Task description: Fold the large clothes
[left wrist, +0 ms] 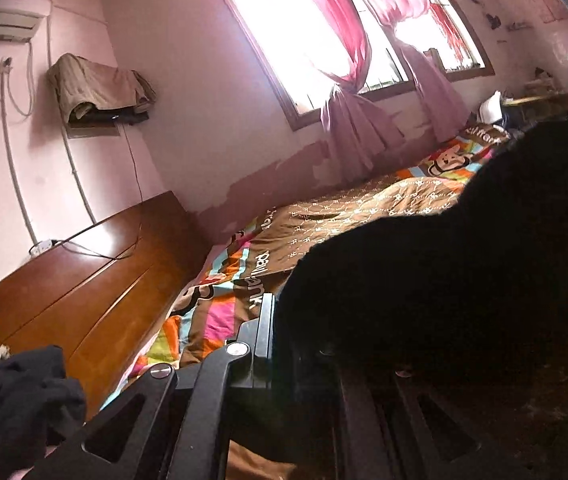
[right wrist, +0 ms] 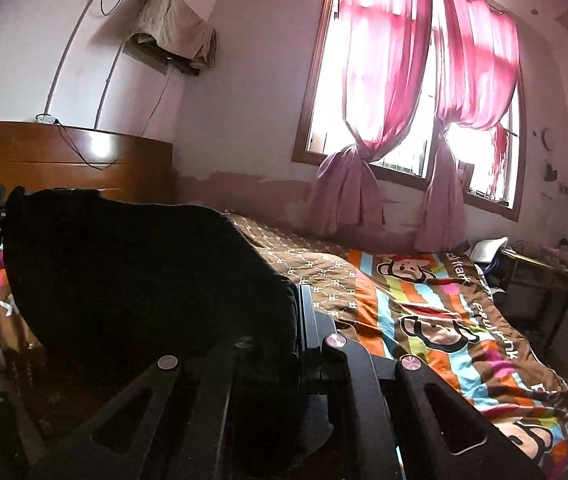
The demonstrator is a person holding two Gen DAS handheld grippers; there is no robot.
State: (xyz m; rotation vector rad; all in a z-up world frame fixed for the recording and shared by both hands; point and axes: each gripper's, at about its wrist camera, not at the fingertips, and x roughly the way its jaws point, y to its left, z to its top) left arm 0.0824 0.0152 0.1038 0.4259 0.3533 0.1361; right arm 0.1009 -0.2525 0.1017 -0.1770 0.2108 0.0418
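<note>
Black garment (left wrist: 444, 272) hangs stretched between left gripper (left wrist: 279, 344) and right gripper (right wrist: 300, 320), jaws of both pinching its edges, above the bed (right wrist: 424, 320). No fold visible yet.

Bed (right wrist: 544, 408) under striped cartoon quilt (right wrist: 436, 320)

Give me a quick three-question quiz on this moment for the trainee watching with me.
1. True or false: both tongs are shut on the black garment.
2. What covers the bed? A) a plain white sheet B) a striped cartoon-monkey bedspread C) bare mattress
3. What hangs in front of the window?

Key:
1. True: left tongs and right tongs each clamp an edge, the cloth held up between them.
2. B
3. Pink curtains, tied into bunches lower down.
</note>
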